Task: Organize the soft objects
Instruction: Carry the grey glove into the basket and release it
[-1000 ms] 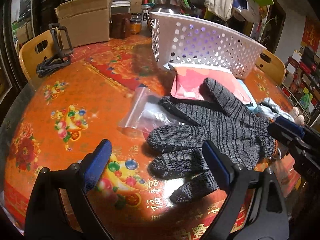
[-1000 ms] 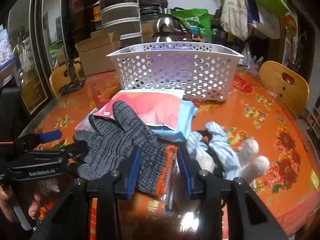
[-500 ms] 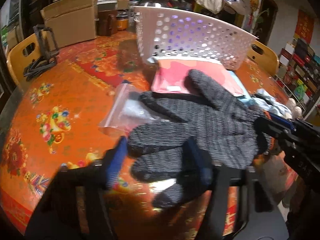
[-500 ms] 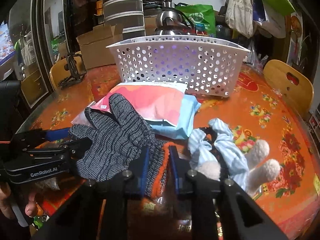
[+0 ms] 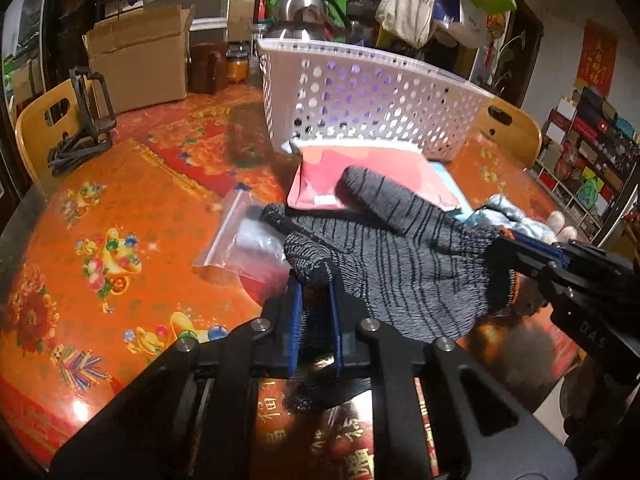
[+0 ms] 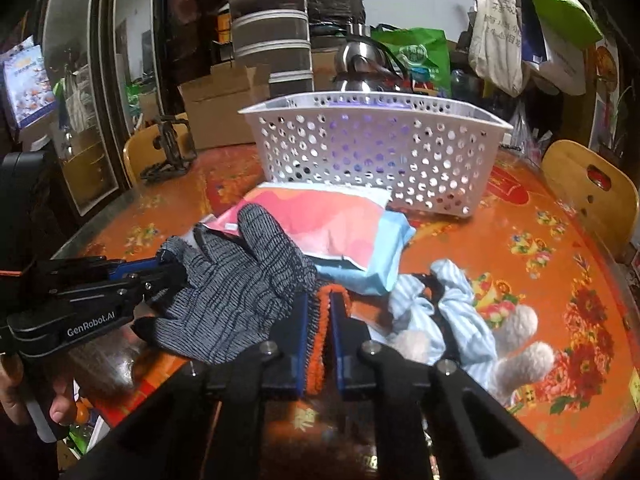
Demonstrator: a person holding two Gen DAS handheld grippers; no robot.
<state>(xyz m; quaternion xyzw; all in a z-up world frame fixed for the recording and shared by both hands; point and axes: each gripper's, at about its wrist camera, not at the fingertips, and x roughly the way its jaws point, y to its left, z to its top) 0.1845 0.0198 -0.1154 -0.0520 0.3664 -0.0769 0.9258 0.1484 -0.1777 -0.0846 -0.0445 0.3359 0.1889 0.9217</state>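
In the left wrist view, the left gripper (image 5: 314,320) sits at 6 o'clock, its blue pads pressed onto fingers of the grey knit glove (image 5: 400,264). The glove's fingertips hang between and just above the pads, and its palm spreads away toward 3 o'clock, held off the orange patterned table (image 5: 120,208). At that far end the right gripper (image 5: 520,248) comes in from 3 o'clock and is clamped on the glove's orange-trimmed cuff.

From the right wrist view, the right gripper (image 6: 319,332) is at 6 o'clock, nearly closed, with the orange cuff bunched between its pads. The glove (image 6: 236,280) runs from there toward 9 o'clock, where the left gripper (image 6: 160,270) pinches its fingers.

Just past the glove toward 11 o'clock in the left view lies a clear zip bag (image 5: 244,240) flat on the table. Beyond the glove at 12 o'clock is a pink packet (image 5: 360,172) resting on top of a light blue packet (image 6: 384,252). At 4 o'clock in the right view, beside that gripper, lies a striped blue cloth (image 6: 452,304) with fuzzy white pieces (image 6: 520,344) touching it.

Farther at 12 o'clock stands the white perforated basket (image 6: 376,152), upright, its near wall touching the pink packet's far edge. Behind it are a steel kettle (image 6: 360,64) and a cardboard box (image 5: 136,60).
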